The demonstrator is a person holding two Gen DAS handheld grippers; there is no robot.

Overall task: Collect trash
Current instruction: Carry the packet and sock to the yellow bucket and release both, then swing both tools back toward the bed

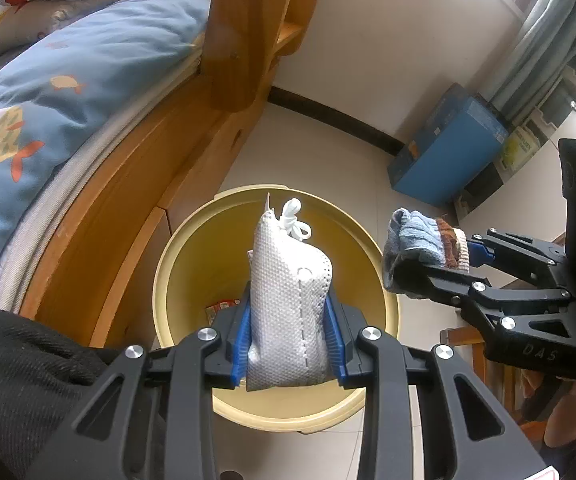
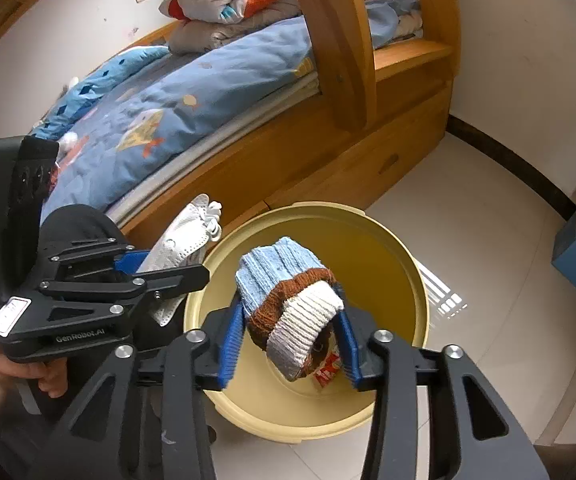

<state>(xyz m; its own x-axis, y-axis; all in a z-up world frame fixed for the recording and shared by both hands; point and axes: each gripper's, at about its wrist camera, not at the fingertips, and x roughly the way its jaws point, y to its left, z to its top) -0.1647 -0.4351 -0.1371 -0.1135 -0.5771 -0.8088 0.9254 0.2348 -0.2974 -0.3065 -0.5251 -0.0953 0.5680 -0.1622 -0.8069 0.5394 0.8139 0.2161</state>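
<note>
The left gripper (image 1: 289,344) clamped a white mesh face mask (image 1: 288,304) at lower centre, above the round yellow plastic bin (image 1: 176,264). The right gripper (image 2: 289,344) pinched a rolled blue, brown and white knit sock (image 2: 288,300) at centre frame.

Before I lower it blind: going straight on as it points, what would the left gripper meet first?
Probably the inside of the yellow bin; the left gripper, shut on the white mask, points into its mouth. Depth unclear.

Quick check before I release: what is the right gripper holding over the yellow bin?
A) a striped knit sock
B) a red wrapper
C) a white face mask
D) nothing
A: the right gripper is shut on a blue, brown and white striped knit sock above the yellow bin; the white face mask is in the left gripper.
</note>
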